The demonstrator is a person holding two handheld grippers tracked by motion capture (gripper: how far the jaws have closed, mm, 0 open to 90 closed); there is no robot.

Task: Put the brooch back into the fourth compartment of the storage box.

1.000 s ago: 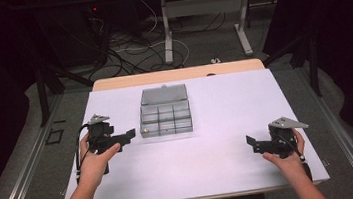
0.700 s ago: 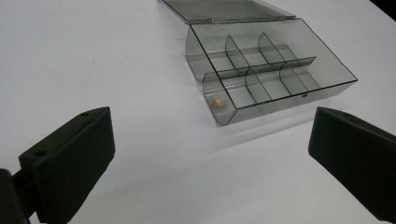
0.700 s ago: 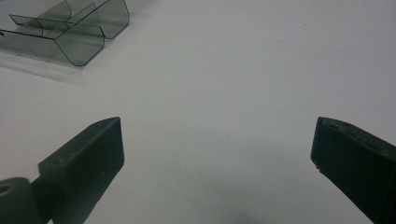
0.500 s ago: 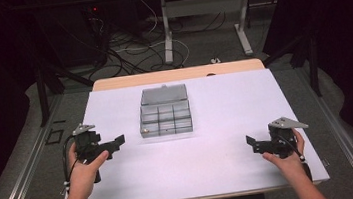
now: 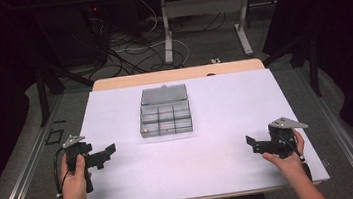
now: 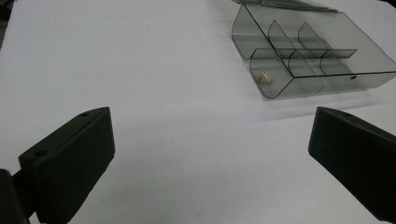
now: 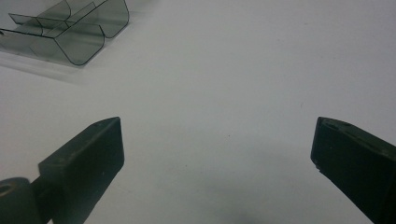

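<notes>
Since the earlier frame, the left gripper (image 5: pixel 105 154) has been drawn back from beside the compartment box (image 5: pixel 165 117) toward the near left edge of the white table (image 5: pixel 225 104), and its jaws have just been opening; they are now seen spread wide, with nothing between them. The right gripper (image 5: pixel 253 143) has been kept where it was near the right edge, its jaws likewise wide apart and empty. The box is left at the middle of the table, lid folded back, well apart from both grippers. A small pale object (image 6: pixel 265 77), possibly a bead or screw, can be made out in the near left compartment. The placing is judged done, and the hands appear parked.
</notes>
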